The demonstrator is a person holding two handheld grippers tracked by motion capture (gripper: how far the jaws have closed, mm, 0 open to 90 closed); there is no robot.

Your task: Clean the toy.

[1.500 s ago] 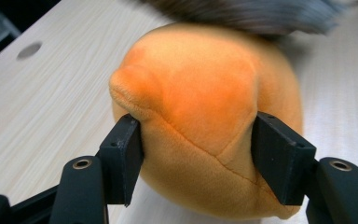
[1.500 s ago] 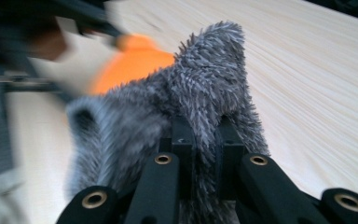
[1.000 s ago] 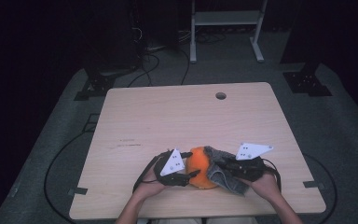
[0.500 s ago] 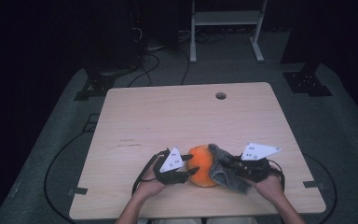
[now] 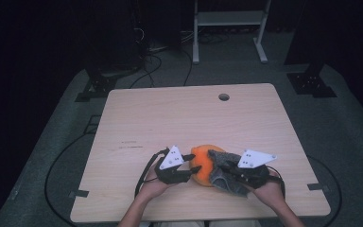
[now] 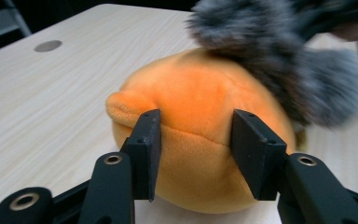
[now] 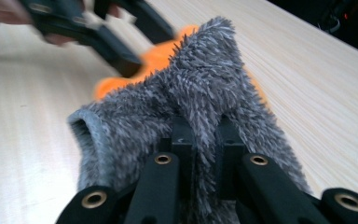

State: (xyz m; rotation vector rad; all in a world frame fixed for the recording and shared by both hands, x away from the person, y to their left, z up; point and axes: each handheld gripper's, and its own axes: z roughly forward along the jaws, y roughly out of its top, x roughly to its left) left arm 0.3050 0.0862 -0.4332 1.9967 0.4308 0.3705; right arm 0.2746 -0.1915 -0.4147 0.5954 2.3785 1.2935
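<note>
We see the orange plush (image 5: 202, 164) lying near the table's (image 5: 170, 118) near edge, between our grippers. The left gripper (image 6: 193, 142), jaws spread, brackets its left side. The right gripper (image 7: 203, 140) is clenched on the grey cloth (image 7: 200, 93) draped over its right.

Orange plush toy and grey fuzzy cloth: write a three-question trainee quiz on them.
1. True or false: the right claw is shut on the grey fuzzy cloth.
2. The left claw's jaws stand: A) clamped on the cloth B) open against the orange plush toy C) raised high above the table.
3. What lies draped over the toy?

Key: 1 true; 2 B; 3 the grey fuzzy cloth.
</note>
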